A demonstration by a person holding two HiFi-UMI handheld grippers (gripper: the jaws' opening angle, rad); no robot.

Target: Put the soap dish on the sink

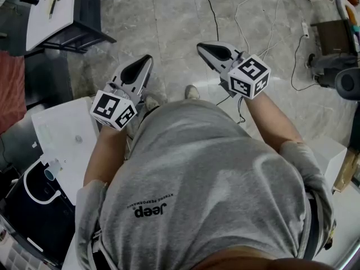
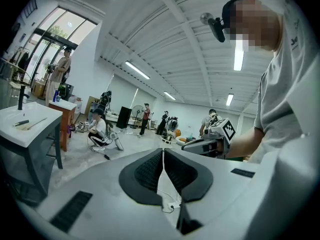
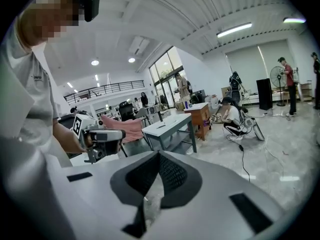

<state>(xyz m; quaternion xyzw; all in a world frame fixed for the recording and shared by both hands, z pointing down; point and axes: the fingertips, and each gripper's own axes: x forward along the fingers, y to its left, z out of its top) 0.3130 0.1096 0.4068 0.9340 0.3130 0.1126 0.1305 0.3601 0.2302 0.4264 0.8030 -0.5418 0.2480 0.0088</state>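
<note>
The person in a grey T-shirt (image 1: 208, 179) stands over a pale marbled floor (image 1: 169, 21) and holds both tools out in front, well apart from each other. The left gripper (image 1: 145, 63) points away from the body with its jaws closed together; its own view shows the dark ribbed pads meeting at the tips with nothing caught between them. The right gripper (image 1: 203, 49) is likewise closed, pads pressed tip to tip and empty, angled a little toward the floor. A white sink (image 1: 62, 128) with a drain hole lies to the near left of the person, just beside the left forearm, and neither gripper touches it. Farther off on the left stands a white table (image 1: 62, 21) on a dark frame with a thin object lying on top. Thin cables (image 1: 211, 7) trail across the far floor. The soap dish cannot be picked out with any certainty in these views; neither gripper holds it.
</note>
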